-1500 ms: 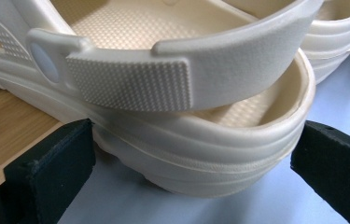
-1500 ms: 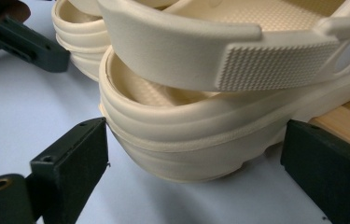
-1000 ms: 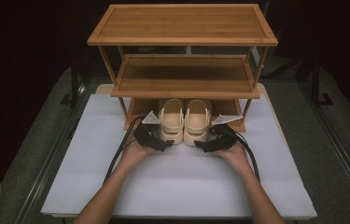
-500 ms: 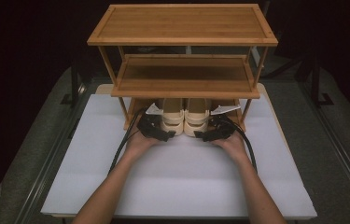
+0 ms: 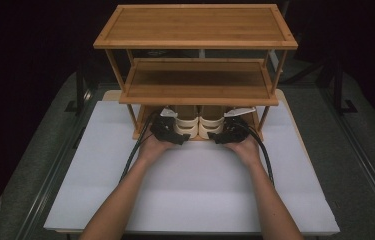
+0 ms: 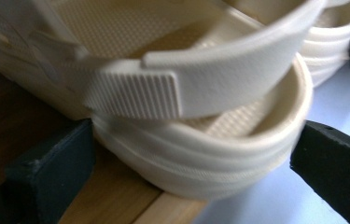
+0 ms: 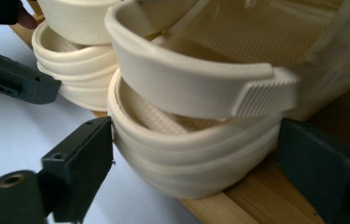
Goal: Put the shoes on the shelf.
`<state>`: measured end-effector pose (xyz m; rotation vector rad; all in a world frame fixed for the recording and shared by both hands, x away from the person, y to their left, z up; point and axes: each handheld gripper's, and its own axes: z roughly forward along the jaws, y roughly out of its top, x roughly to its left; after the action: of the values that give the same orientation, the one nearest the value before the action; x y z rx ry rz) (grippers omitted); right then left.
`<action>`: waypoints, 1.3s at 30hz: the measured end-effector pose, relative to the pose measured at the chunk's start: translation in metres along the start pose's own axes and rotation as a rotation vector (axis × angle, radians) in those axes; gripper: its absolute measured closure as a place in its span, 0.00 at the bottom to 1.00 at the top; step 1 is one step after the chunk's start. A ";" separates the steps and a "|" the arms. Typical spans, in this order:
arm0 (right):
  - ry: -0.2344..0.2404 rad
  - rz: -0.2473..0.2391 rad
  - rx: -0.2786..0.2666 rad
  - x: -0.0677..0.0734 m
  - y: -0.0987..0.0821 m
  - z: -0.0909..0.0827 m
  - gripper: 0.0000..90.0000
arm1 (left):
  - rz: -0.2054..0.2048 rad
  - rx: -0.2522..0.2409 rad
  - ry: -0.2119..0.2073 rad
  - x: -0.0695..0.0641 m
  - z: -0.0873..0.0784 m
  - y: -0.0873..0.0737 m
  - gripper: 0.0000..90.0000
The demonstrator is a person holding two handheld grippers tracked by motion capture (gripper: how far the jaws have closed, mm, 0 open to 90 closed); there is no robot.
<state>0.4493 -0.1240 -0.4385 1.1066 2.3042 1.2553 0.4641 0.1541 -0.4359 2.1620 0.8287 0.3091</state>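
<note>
Both cream sandals sit side by side on the bottom shelf of the bamboo rack [image 5: 195, 42], heels poking out over the front edge at 6 o'clock.

Left gripper [image 5: 167, 131] straddles the left sandal [image 6: 196, 154] heel. One jaw looks pressed on the sole wall; the other stands clear with a gap, so it reads as spread, not pinching.

Right gripper [image 5: 231, 133] is at the right sandal [image 7: 186, 158] heel. Its jaws have just been closing, heel between them: near jaw touches the sole wall, far jaw just beside it. Can't tell if it's a real pinch.

Risks, my read:
- Heels overhang the shelf lip. Uneven push tips a sandal off onto the white board [image 5: 195, 200].
- Soft rounded sole: jaws closing off-centre could squeeze it out sideways, toward 3 or 9 o'clock.
- Sandals touch each other. Moving one drags or skews the other.
- Loose heel strap [image 7: 186, 88] sits just above the jaws; a lift could snag it or catch the middle shelf [image 5: 197, 82] at 12 o'clock.
- Cables [image 5: 135, 155] trail past the rack legs and could hook one on pull-back.
</note>
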 end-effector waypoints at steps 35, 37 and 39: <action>-0.123 0.035 0.108 0.031 -0.118 -0.148 0.09 | 0.034 0.033 0.075 -0.036 -0.167 -0.139 0.04; -0.133 0.045 0.116 0.033 -0.124 -0.154 0.09 | 0.025 0.036 0.082 -0.037 -0.173 -0.148 0.04; -0.145 0.042 0.131 0.034 -0.131 -0.159 0.09 | 0.023 0.043 0.094 -0.038 -0.179 -0.156 0.04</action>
<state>0.2725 -0.2344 -0.4496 1.2516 2.2917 1.0140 0.2807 0.3097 -0.4323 2.2121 0.8708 0.4107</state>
